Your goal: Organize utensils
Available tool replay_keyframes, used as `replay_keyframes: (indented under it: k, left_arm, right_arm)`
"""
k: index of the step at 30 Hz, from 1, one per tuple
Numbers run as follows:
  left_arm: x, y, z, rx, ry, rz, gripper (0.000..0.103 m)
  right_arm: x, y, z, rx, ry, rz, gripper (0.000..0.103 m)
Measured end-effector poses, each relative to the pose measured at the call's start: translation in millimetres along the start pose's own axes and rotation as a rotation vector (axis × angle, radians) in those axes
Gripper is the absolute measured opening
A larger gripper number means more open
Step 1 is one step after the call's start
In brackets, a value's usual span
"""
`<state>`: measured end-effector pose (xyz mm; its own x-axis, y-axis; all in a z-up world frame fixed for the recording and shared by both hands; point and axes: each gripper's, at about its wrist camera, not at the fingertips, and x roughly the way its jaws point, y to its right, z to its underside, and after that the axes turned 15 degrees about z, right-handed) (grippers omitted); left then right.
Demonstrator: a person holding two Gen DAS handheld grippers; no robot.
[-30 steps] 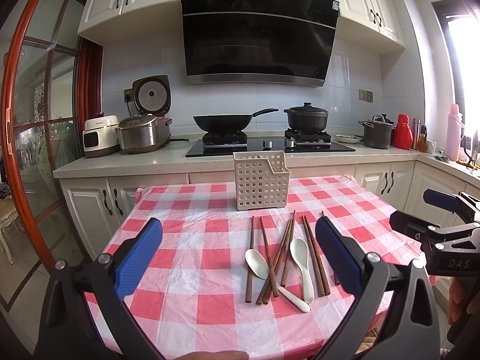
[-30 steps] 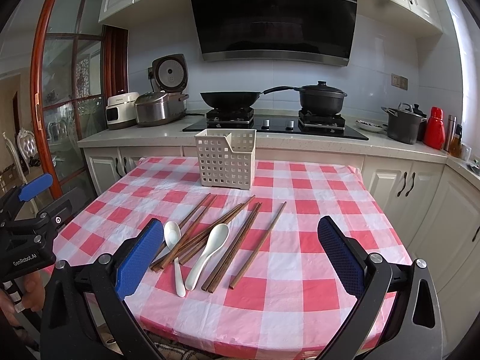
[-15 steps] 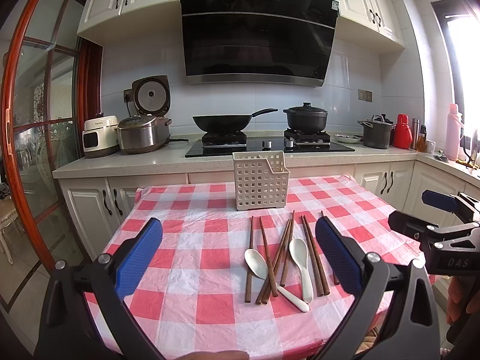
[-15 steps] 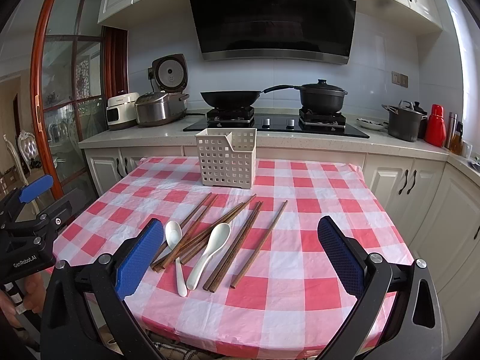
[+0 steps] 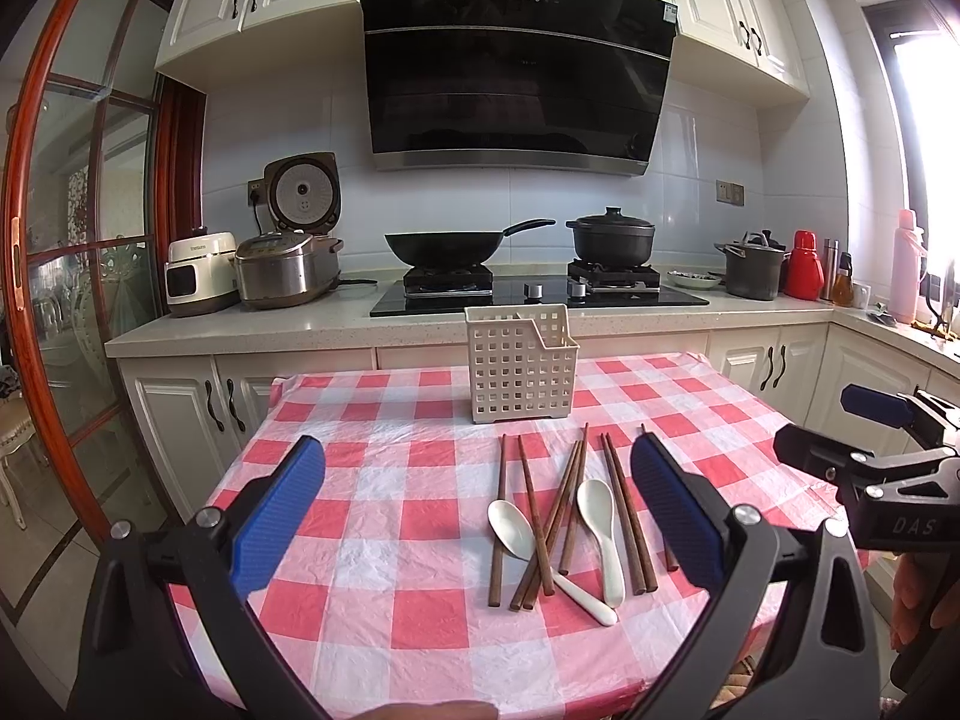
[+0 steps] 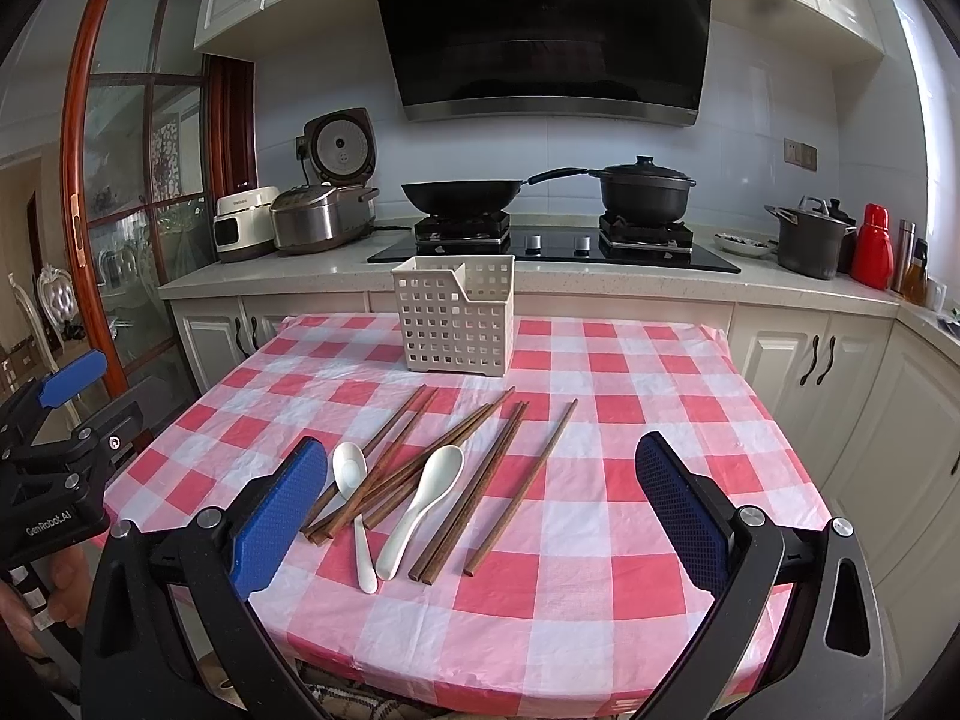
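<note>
Left gripper and right gripper hover at the table's near edge, jaws wide apart, holding nothing. Chopsticks and two white spoons lie jumbled on the checkered tablecloth, in front of the upright white basket.

Left gripper held level, jaws spread wide, nothing gripped, right gripper likewise held level, jaws spread wide, nothing gripped
</note>
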<state>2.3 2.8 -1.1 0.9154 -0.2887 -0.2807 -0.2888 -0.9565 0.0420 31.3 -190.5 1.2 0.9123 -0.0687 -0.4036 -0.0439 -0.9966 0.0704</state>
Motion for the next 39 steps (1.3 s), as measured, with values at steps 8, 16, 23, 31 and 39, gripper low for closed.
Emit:
replay_keyframes:
  k: [8, 16, 23, 31, 39]
  left_arm:
    - [0.3, -0.5, -0.5, -0.001, 0.0, -0.001, 0.098]
    - [1.1, 0.5, -1.7, 0.0, 0.0, -0.001, 0.098]
    - [1.3, 2.2, -3.7, -0.001, -0.003, 0.001, 0.098]
    - [3.7, 0.0, 0.2, -0.013, -0.008, 0.009, 0.098]
    - [9.9, -2.6, 5.7, -0.022, -0.022, 0.027, 0.098]
  right_arm:
    - [0.0, 0.3, -0.2, 0.001, -0.002, -0.002, 0.096]
    - [-0.1, -3.4, 1.9, 0.002, -0.004, -0.004, 0.096]
    - [0.2, -3.4, 2.2, 0.011, -0.015, -0.007, 0.096]
    - [2.5, 0.8, 1.8, 0.02, -0.026, -0.01, 0.096]
    - [14.8, 3.1, 5.9, 0.027, -0.065, 0.001, 0.096]
